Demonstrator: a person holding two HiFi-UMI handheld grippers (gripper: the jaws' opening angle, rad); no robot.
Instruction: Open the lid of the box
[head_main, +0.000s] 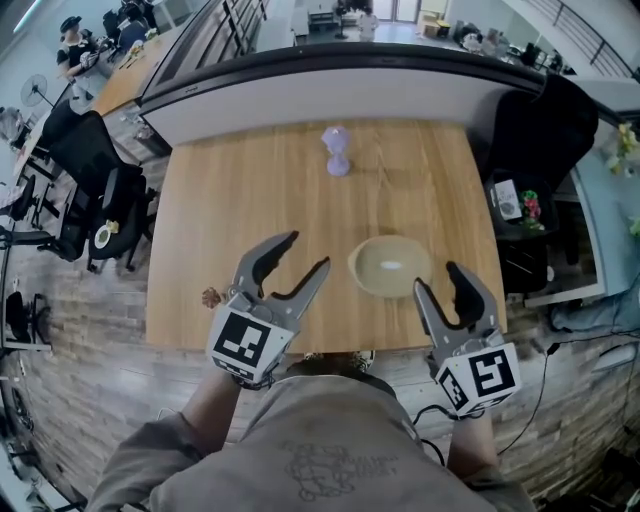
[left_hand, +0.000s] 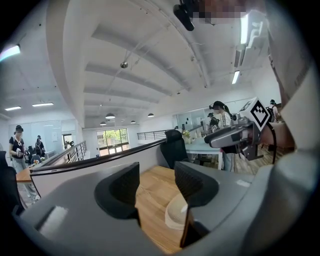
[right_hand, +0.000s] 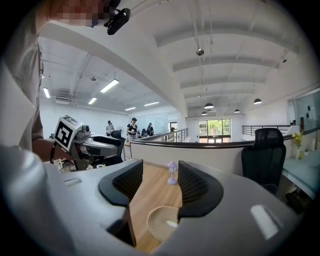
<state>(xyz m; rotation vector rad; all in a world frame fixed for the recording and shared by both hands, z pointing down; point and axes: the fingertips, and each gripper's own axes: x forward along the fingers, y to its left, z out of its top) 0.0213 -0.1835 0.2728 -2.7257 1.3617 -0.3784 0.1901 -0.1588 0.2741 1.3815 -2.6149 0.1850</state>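
A round, flat beige box (head_main: 390, 266) with its lid on lies on the wooden table (head_main: 250, 190), near the front edge. My left gripper (head_main: 307, 252) hovers just left of it, open, nothing between its fingers. To the box's right and slightly nearer me, my right gripper (head_main: 437, 278) is open and holds nothing. In the left gripper view the box (left_hand: 176, 212) shows low between the jaws of the left gripper (left_hand: 156, 175), with the right gripper (left_hand: 235, 136) beyond. The right gripper view has the box (right_hand: 161, 222) below the right gripper (right_hand: 160, 180).
A small purple lamp-shaped figure (head_main: 337, 151) stands at the table's far middle (right_hand: 172, 172). A small brown object (head_main: 210, 297) sits at the front left edge. Black office chairs (head_main: 95, 180) flank the table. A low partition wall (head_main: 330, 85) runs behind it.
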